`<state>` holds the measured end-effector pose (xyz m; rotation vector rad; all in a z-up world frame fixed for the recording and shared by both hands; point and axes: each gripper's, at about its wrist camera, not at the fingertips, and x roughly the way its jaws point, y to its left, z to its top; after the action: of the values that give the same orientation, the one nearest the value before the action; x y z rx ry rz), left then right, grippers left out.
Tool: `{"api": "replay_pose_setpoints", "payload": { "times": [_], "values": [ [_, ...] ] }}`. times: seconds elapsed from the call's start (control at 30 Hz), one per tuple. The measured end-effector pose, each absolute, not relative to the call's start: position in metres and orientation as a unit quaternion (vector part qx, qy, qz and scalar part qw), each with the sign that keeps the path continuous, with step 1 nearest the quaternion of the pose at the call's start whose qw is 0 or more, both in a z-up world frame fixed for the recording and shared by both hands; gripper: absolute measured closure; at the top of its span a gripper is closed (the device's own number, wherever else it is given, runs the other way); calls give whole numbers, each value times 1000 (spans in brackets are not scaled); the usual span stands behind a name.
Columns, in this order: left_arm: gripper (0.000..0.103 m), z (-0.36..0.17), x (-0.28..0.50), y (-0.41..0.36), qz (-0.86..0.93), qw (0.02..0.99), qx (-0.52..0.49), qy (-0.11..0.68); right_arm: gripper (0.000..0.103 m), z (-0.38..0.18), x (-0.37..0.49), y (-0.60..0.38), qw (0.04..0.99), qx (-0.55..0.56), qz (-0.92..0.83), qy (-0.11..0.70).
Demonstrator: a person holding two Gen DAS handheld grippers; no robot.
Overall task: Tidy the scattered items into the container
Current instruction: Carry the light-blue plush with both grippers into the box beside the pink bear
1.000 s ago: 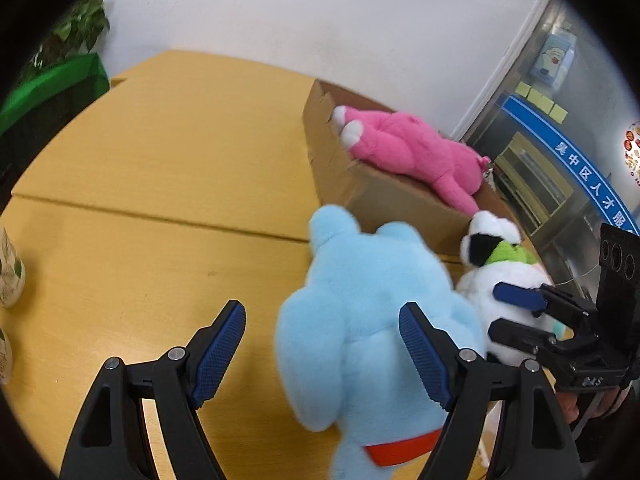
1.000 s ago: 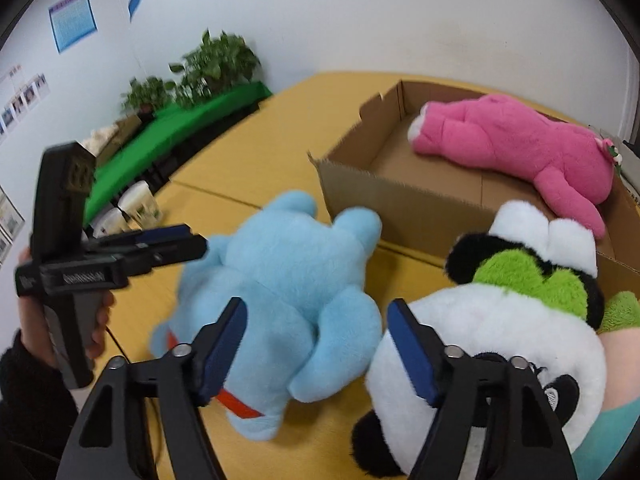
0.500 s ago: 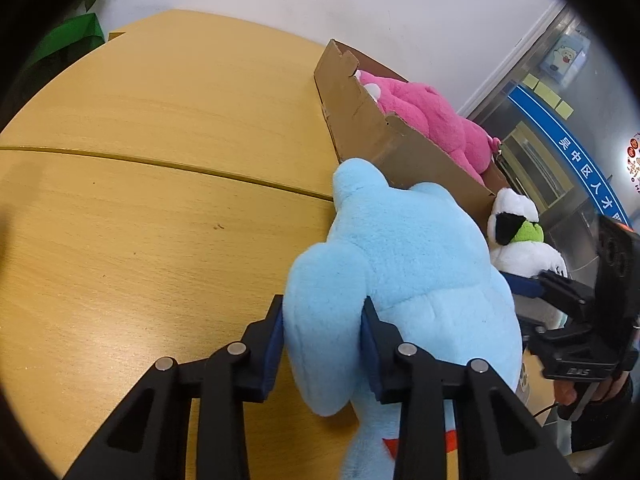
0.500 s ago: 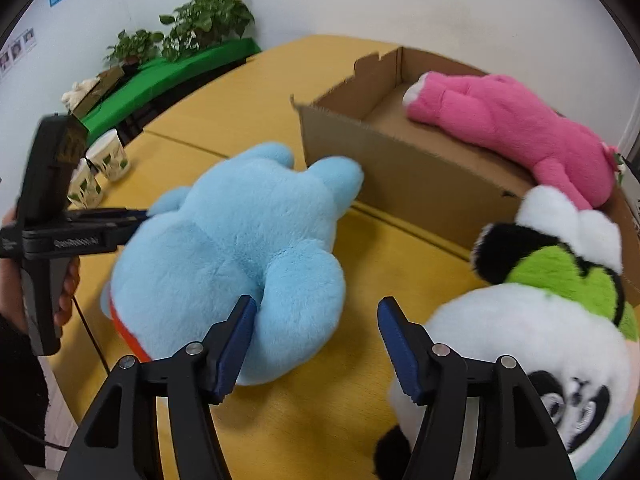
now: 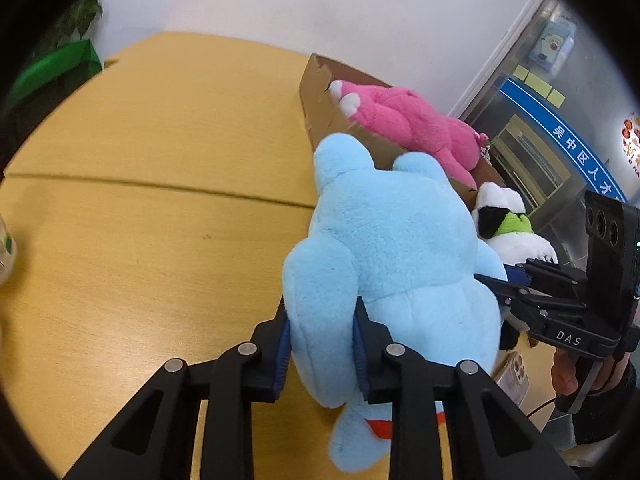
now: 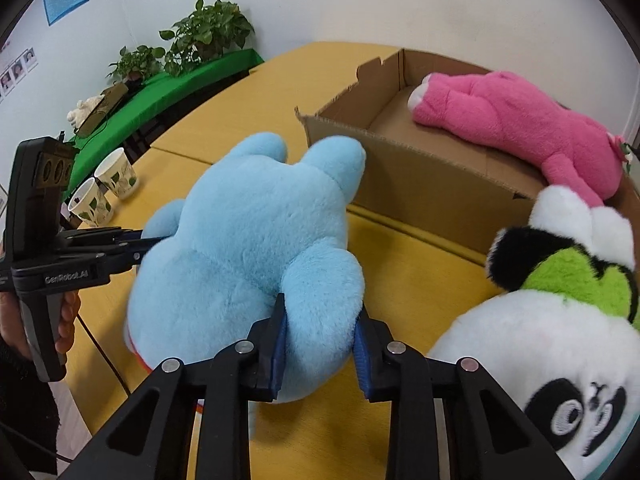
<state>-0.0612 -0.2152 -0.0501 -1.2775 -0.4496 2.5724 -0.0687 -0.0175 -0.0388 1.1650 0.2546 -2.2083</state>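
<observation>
The light-blue plush toy [image 6: 248, 248] lies on the yellow bench [image 6: 400, 292], its two ears against the near wall of the cardboard box [image 6: 432, 184]. The left gripper [image 5: 320, 344] has its jaws pinching one of the toy's limbs, and the right gripper [image 6: 320, 344] has its jaws pinching another on the opposite side. Inside the box lies a pink plush toy [image 6: 516, 120]. A panda plush toy [image 6: 552, 328] with green patches sits on the bench just beside the box. Two paper cups [image 6: 104, 192] stand near the bench's far left edge.
</observation>
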Motion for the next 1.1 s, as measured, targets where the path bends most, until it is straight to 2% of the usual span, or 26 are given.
{"api": "replay_pose_setpoints", "payload": {
  "times": [0.27,0.5,0.67,0.9,1.1],
  "values": [
    [78,36,-82,-196,917,106,-369,-110,74,33,-76,1,315,357,-876,75],
    [78,101,-172,-179,933,130,-332,-55,74,99,-132,18,297,294,-905,80],
    [78,76,-255,-164,911,132,-388,-51,74,96,-201,23,285,315,-902,79],
    [79,2,-323,-142,876,106,-470,-25,74,30,-279,18,284,416,-859,97],
    [80,-18,-340,-130,864,91,-495,13,74,-25,-311,5,293,504,-805,108]
  ]
}}
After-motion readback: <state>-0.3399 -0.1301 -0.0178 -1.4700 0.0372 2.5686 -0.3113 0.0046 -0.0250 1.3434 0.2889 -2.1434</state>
